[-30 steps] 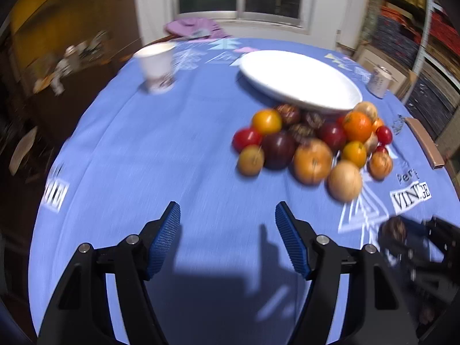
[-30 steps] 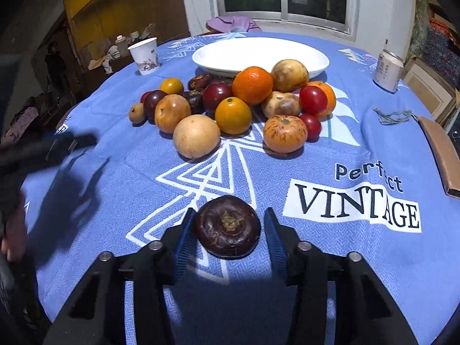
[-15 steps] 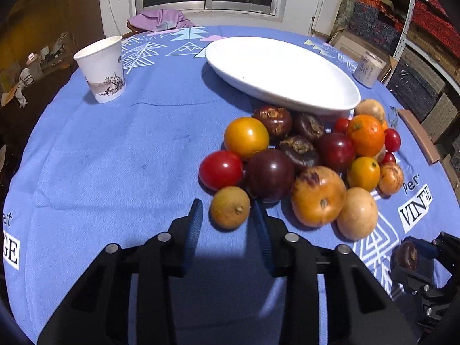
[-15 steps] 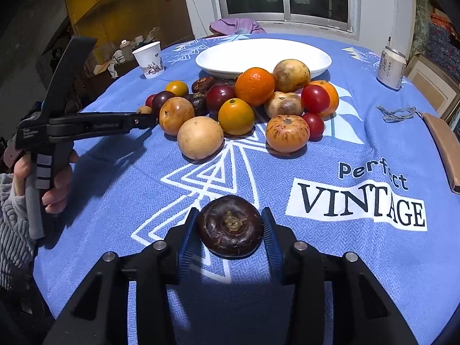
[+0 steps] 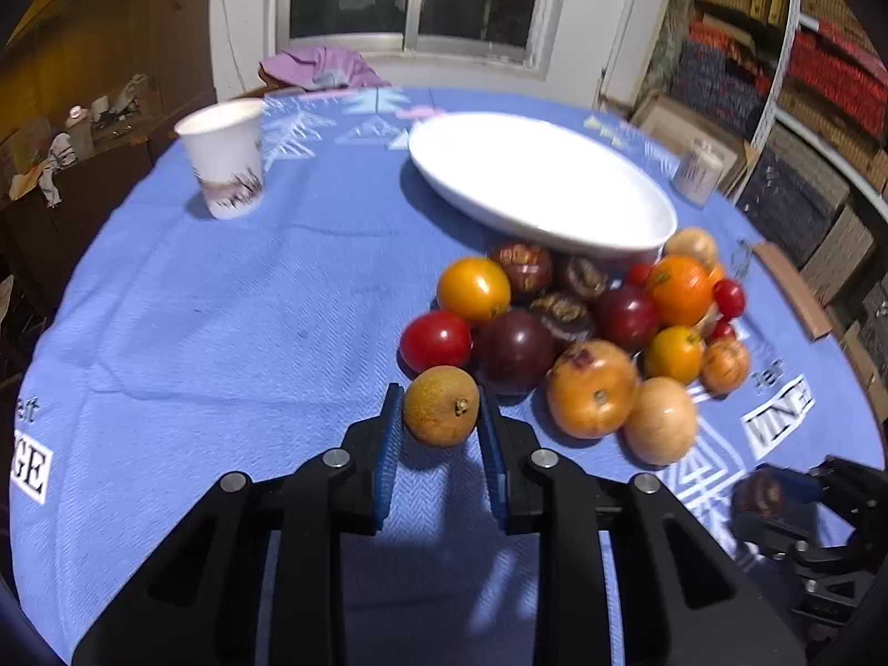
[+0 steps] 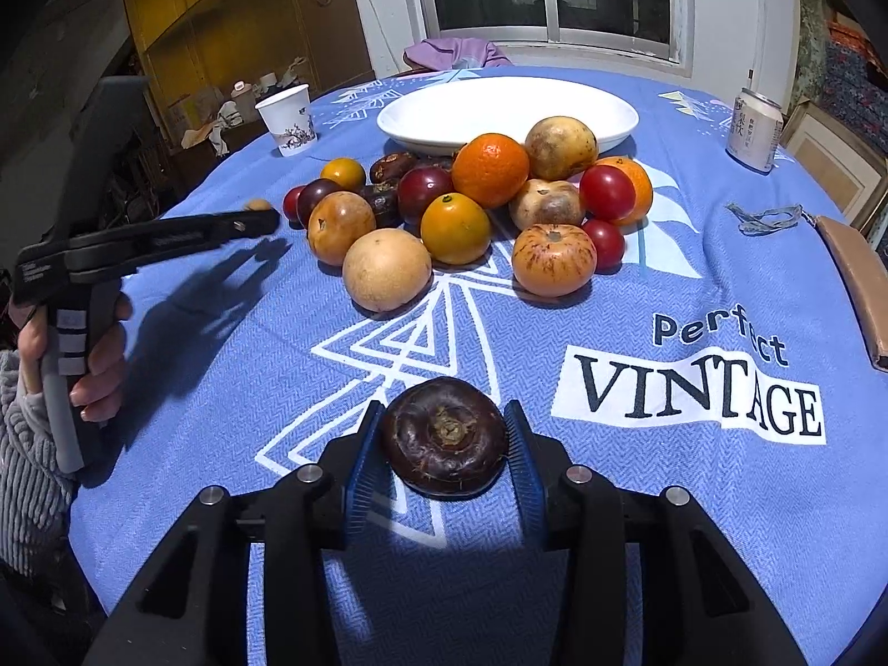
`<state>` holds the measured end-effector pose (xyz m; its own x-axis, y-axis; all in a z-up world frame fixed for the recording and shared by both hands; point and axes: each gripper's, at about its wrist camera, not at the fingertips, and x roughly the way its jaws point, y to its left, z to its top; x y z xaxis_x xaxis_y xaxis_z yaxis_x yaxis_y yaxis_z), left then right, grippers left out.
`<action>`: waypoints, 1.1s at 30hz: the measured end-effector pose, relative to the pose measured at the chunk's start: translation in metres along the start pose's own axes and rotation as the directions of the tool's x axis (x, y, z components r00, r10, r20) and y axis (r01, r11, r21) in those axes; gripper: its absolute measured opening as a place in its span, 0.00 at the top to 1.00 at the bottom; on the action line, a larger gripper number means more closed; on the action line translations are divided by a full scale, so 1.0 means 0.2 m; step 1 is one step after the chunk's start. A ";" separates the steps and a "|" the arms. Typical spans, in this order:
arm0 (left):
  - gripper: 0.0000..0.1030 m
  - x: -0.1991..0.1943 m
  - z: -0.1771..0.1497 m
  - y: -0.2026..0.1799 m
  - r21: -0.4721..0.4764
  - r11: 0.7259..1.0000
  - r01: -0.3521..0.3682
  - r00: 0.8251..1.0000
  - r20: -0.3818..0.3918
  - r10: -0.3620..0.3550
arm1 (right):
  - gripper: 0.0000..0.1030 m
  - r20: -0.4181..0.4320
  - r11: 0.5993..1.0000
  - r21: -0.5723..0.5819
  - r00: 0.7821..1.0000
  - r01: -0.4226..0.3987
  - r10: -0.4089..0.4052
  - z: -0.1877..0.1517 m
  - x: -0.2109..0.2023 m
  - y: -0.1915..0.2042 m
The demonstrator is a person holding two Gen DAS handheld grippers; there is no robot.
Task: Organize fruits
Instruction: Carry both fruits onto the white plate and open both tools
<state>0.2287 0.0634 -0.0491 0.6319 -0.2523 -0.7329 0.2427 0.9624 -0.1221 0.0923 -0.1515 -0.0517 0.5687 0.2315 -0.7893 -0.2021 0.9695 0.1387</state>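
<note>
My left gripper (image 5: 439, 416) is shut on a small brown round fruit (image 5: 441, 413) at the near left edge of the fruit pile (image 5: 588, 322). My right gripper (image 6: 444, 444) is shut on a dark purple mangosteen (image 6: 444, 438) above the blue tablecloth, nearer than the pile (image 6: 472, 211). A large white oval plate (image 5: 541, 183) lies behind the pile; it also shows in the right wrist view (image 6: 508, 111). The left gripper (image 6: 252, 216) shows from the side in the right wrist view, the right gripper (image 5: 777, 491) at the left view's lower right.
A paper cup (image 5: 225, 158) stands at the far left of the round table. A drink can (image 6: 755, 130) stands at the far right. A brown flat object (image 6: 857, 277) lies at the right edge. A purple cloth (image 6: 455, 53) lies by the window.
My left gripper has moved in to the pile and closed on the small brown fruit, now lifted slightly. My right gripper has kept hold of the mangosteen and barely moved.
</note>
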 end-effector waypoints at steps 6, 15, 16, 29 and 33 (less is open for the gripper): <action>0.75 -0.14 0.19 -0.05 0.029 0.999 -0.037 0.998 0.047 0.035 | 0.57 0.033 1.000 0.003 0.999 -0.006 0.006 0.15 -0.13 -0.05; 0.75 -0.01 0.71 -0.20 0.036 0.999 -0.029 0.996 0.088 0.026 | 0.57 0.156 0.995 0.039 0.983 0.095 -0.100 0.97 -0.09 -0.25; 0.75 0.04 0.75 -0.20 0.031 0.999 -0.026 0.997 0.075 0.023 | 0.57 0.143 0.994 0.046 0.984 0.102 -0.108 1.02 -0.03 -0.26; 0.75 0.77 0.83 -0.17 0.014 0.999 -0.034 0.989 -0.143 0.036 | 0.56 -0.035 0.988 0.073 0.990 0.138 -0.136 1.26 0.68 -0.49; 0.61 0.78 0.82 -0.16 0.004 1.000 -0.018 0.991 -0.136 0.019 | 0.56 -0.067 0.987 0.078 0.989 0.138 -0.133 1.25 0.73 -0.52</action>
<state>0.4401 -0.0239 -0.0494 0.5306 -0.2183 -0.8190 0.2342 0.9664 -0.1058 0.3956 -0.1980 -0.0320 0.5358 0.0947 -0.8390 -0.0592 0.9955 0.0746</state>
